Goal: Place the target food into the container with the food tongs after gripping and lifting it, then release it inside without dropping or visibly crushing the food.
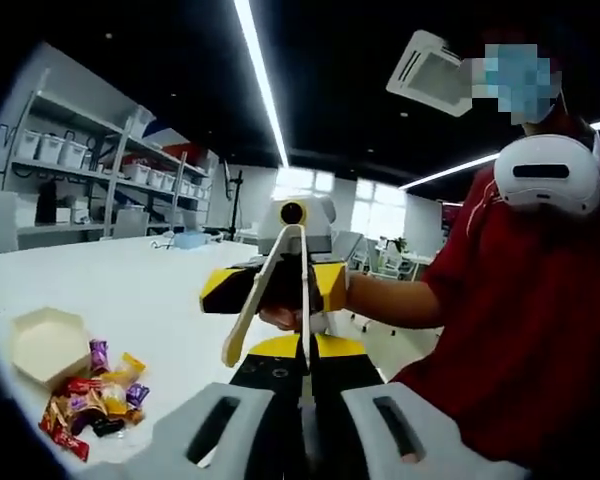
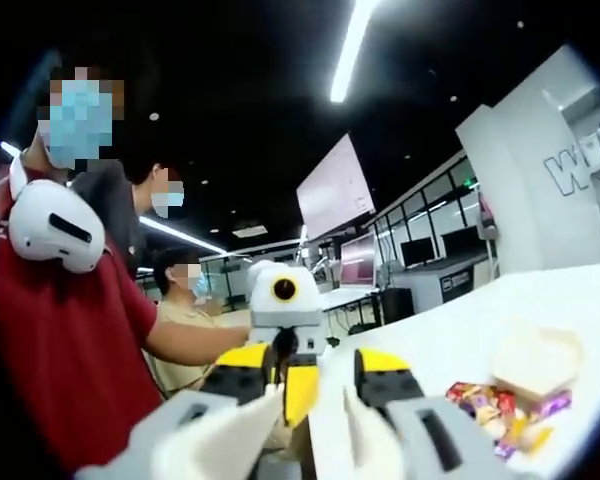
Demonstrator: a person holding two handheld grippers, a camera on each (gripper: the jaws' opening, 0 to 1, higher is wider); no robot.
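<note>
Hexagonal paper container (image 1: 50,343), glossy wrapped candies (image 1: 95,400)

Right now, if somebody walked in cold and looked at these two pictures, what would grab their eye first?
Probably the pale food tongs held up by the yellow-and-black right gripper, facing the left gripper's camera. Next, the bright pile of wrapped candies on the white table, lying beside an open hexagonal container.

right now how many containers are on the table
1: a hexagonal cream container on the white table, touching the pile of wrapped candies. Others may sit out of view.
</note>
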